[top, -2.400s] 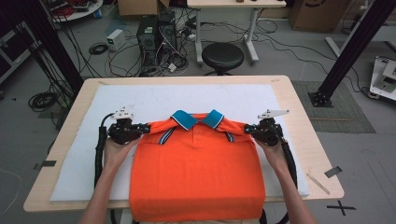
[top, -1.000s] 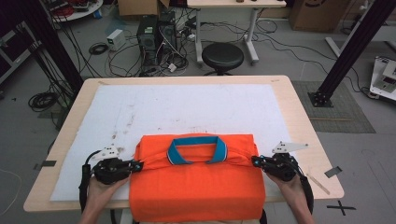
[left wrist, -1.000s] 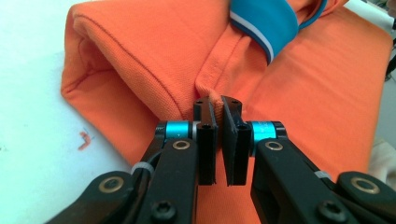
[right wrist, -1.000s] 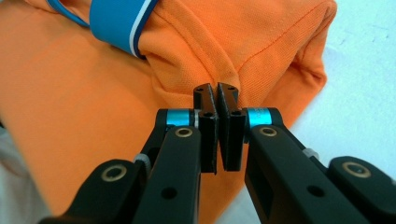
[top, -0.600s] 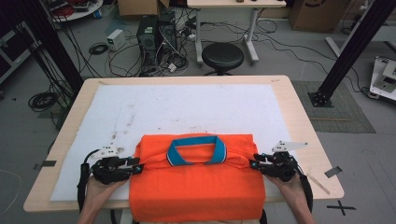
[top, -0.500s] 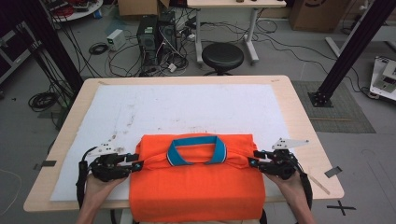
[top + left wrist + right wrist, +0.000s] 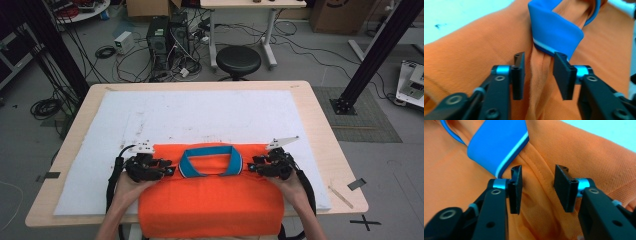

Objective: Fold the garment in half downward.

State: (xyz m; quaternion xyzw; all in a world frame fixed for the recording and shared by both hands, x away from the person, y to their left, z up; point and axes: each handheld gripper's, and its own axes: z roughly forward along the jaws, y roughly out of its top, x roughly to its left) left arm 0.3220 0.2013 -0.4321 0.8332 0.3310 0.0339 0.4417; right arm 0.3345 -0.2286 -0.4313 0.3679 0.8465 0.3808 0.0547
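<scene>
Now the orange polo shirt (image 7: 210, 200) lies folded at the near edge of the white mat (image 7: 200, 112), its blue collar (image 7: 210, 161) on top and centred. The left gripper (image 7: 167, 170) and right gripper (image 7: 252, 166) flank the collar, each with jaws parted around a raised ridge of orange cloth; they have just been closing, though the pads seem not to press yet. Probably both aim to pinch the shoulders evenly for the next fold.
</scene>
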